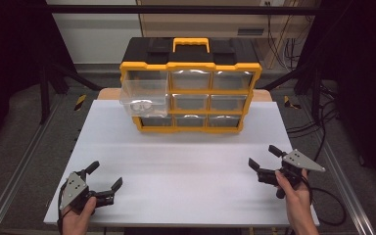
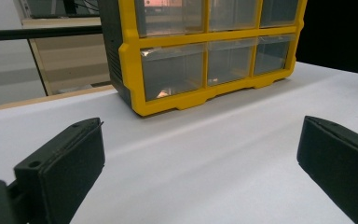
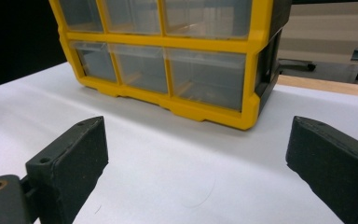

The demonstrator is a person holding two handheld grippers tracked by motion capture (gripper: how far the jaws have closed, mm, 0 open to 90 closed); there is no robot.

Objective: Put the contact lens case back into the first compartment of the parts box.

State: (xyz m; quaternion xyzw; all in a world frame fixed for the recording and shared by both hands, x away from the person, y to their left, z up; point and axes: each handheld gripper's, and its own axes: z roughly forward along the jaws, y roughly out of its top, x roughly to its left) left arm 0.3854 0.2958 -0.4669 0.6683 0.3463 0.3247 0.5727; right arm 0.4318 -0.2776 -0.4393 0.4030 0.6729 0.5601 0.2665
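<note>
Fingers [image 2: 65,172] cropped; drawer [image 1: 144,98] contents unclear

A drawer cabinet [image 1: 191,90] stands at the far middle of the table [image 1: 186,166]. Its top-left drawer [image 1: 144,98] sticks out toward the near side, with small items [image 1: 141,104] in it.

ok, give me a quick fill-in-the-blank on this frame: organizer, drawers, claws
1. The organizer has a yellow frame and a yellow ____ on top.
2. One clear drawer is pulled out, in the top row at the ____ column in the high view.
3. The left claw and right claw both have jaws standing ____.
4. The organizer stands on a ____ table.

Missing: handle; left; open; white
</note>
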